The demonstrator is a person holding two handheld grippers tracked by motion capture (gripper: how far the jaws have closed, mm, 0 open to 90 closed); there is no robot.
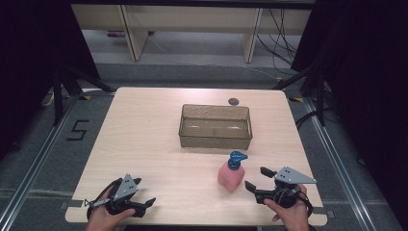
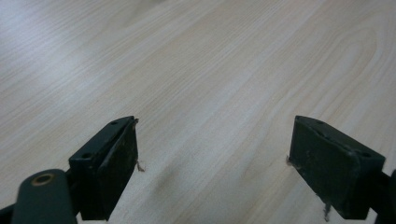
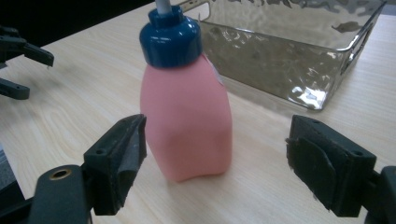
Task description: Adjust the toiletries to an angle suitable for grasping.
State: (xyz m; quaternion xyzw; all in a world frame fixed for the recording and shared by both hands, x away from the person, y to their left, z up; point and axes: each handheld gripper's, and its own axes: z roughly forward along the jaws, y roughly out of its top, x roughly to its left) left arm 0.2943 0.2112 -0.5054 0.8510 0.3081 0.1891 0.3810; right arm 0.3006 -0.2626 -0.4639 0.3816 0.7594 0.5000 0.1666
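A pale wood tabletop (image 1: 144, 139) stands on grey floor (image 1: 38, 144). The right gripper (image 3: 215, 163), fingers wide, empty, faces a pink bottle (image 3: 187, 116); the left gripper (image 2: 212, 163) gapes over bare wood.

**Lighting and picture quality: even overhead light, soft focus**

High view: the pale wood-grain table (image 1: 144, 144) is evenly lit from above; surroundings at 9 and 3 o'clock fall to black. Detail is soft and low in resolution.

Right gripper view: glare glints on the clear rippled plastic tray (image 3: 299, 51); the pink plastic bottle with blue cap (image 3: 187, 116) casts only a faint shadow.

Left gripper view: wood grain blurs toward 12 o'clock.
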